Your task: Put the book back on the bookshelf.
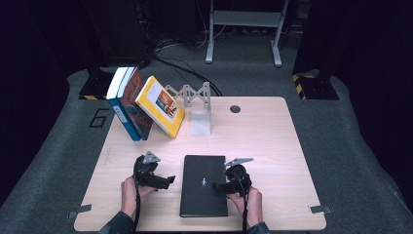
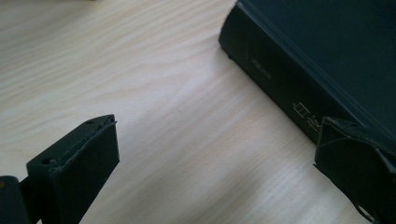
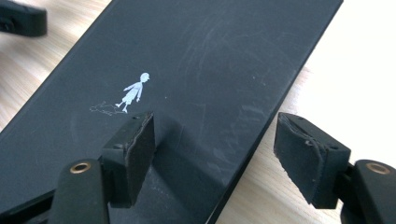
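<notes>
A black hardcover book [image 1: 204,185] with a small white figure on its cover lies flat near the table's front edge. My left gripper [image 1: 168,180] hovers just left of it, pointing at its spine. In the left gripper view my left gripper [image 2: 217,128] stands open over bare wood, its right jaw close to the book's spine [image 2: 280,79]. My right gripper [image 1: 218,186] reaches in from the book's right side. In the right gripper view my right gripper [image 3: 215,123] straddles the cover's edge [image 3: 196,60]. One jaw sits over the cover, the other over the table, and neither pad presses on it.
Three books lean together at the back left: a blue one [image 1: 119,105], a dark red one [image 1: 134,97] and a yellow one [image 1: 160,105]. A grey metal expanding rack [image 1: 192,95] with a white block [image 1: 200,122] stands behind the black book. The wooden table [image 1: 272,146] has a cable hole [image 1: 235,108].
</notes>
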